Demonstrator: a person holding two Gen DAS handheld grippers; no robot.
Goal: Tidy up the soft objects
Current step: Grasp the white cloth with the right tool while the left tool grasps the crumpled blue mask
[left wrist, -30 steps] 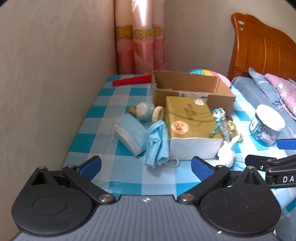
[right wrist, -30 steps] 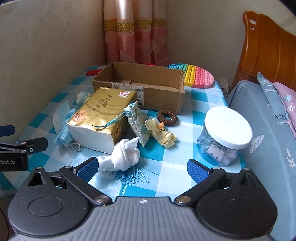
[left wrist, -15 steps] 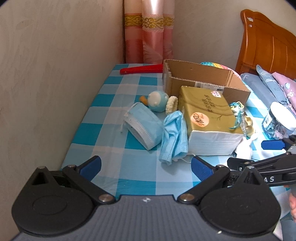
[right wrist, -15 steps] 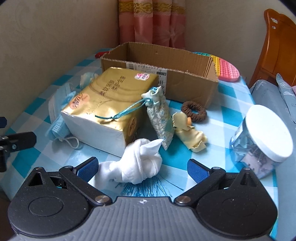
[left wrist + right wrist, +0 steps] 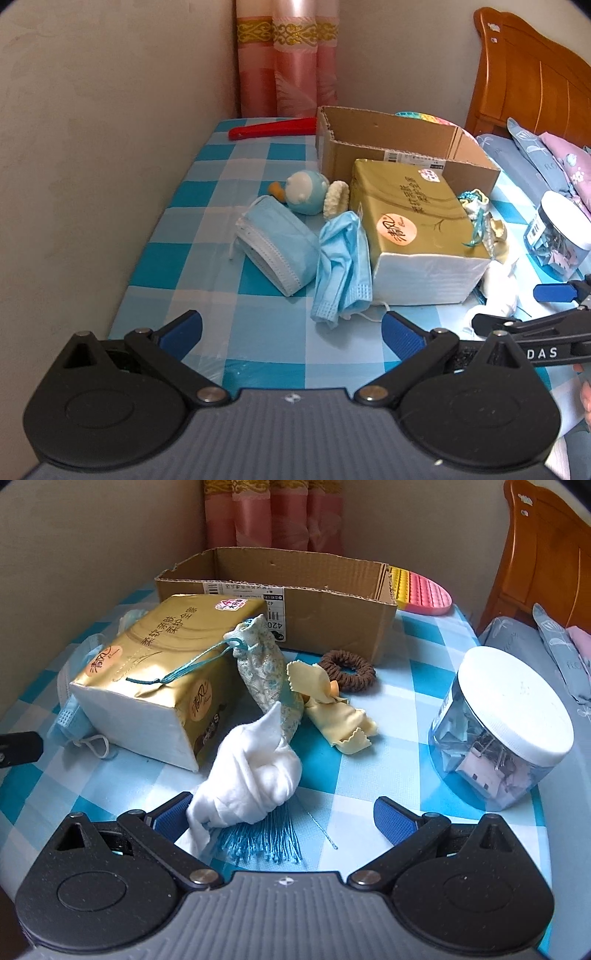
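Right tool spread wide, empty; white cloth wad just ahead, touching its left finger. Light, limp, compressible: best pinched across the bunched middle. Left tool wide too.

The right gripper fills the bottom of the frame with its blue-padded fingers spread wide over a blue-and-white checked tablecloth. A knotted white cloth lies just above the left pad, partly over a turquoise tassel. Left of centre sits a gold tissue pack, with a patterned drawstring pouch leaning against it. Beside the pouch lie a pale yellow cloth and a brown hair tie. An open cardboard box stands behind them. At right is a clear jar with a white lid, holding clips.
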